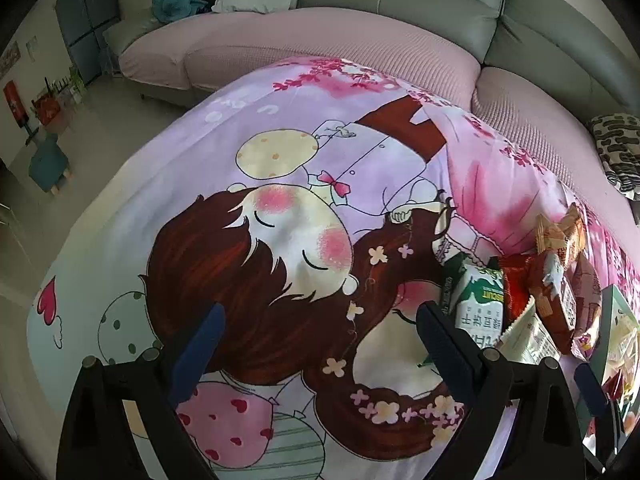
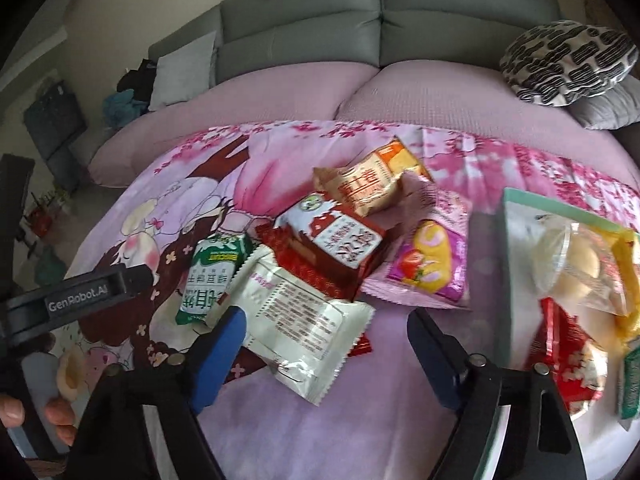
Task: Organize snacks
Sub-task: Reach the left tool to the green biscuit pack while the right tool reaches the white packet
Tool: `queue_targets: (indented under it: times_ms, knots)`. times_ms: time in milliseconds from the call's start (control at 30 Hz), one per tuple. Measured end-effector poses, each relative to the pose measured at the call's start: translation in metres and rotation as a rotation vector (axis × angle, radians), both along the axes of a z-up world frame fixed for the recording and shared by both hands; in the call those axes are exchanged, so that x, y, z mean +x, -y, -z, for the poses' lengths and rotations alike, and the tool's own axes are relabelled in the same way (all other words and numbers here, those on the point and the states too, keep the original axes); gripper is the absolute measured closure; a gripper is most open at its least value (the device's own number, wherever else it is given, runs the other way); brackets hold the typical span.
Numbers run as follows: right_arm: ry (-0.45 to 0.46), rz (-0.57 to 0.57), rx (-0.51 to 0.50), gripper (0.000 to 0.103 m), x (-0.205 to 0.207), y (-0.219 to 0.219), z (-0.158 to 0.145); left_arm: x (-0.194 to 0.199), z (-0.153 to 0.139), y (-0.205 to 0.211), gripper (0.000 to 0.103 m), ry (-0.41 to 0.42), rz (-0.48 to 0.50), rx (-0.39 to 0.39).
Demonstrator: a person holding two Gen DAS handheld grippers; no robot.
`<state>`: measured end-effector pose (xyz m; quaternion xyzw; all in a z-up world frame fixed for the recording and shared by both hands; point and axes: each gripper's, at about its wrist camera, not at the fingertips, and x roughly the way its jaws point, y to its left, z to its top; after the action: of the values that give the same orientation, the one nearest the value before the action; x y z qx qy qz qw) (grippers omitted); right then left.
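Note:
Several snack packs lie in a pile on a cartoon-print cloth point(image 2: 280, 420). A white pack point(image 2: 304, 328) lies nearest, between the fingers of my open, empty right gripper point(image 2: 324, 344). A green-white carton point(image 2: 212, 276), a brown-red pack point(image 2: 340, 244), an orange-gold pack point(image 2: 372, 184) and a pink pack point(image 2: 432, 268) lie beyond. A green-rimmed box point(image 2: 516, 248) at the right holds a yellow bun pack point(image 2: 580, 264) and a red pack point(image 2: 572, 356). My left gripper point(image 1: 320, 332) is open and empty over bare cloth point(image 1: 200, 160), left of the carton point(image 1: 478, 300) and pile.
A grey sofa with pink seat covers point(image 2: 280, 96) runs behind the cloth. A black-and-white patterned cushion point(image 2: 568, 64) lies at the right. A teal stool point(image 1: 48, 166) and a grey cabinet point(image 1: 86, 24) stand on the floor at the left.

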<state>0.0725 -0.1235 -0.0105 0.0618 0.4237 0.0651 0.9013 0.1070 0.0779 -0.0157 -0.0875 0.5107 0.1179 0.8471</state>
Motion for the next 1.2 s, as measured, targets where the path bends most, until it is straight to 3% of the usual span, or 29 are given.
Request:
queue_targets:
  times_ms: [500, 733, 1067, 1200]
  knots:
    - [0.026, -0.135, -0.023, 0.025, 0.025, -0.026, -0.005, 0.009, 0.007, -0.018, 0.007, -0.020, -0.025, -0.035]
    - [-0.033, -0.158, -0.017, 0.025, 0.029, -0.028, 0.007, 0.012, 0.009, -0.015, 0.007, -0.032, -0.011, -0.038]
    - [-0.110, -0.121, 0.094, 0.025, 0.013, -0.001, 0.013, 0.012, 0.008, -0.010, 0.007, -0.037, 0.002, -0.038]
    - [-0.104, -0.147, 0.049, 0.025, 0.006, -0.005, 0.011, 0.011, 0.008, -0.010, 0.007, -0.037, -0.001, -0.028]
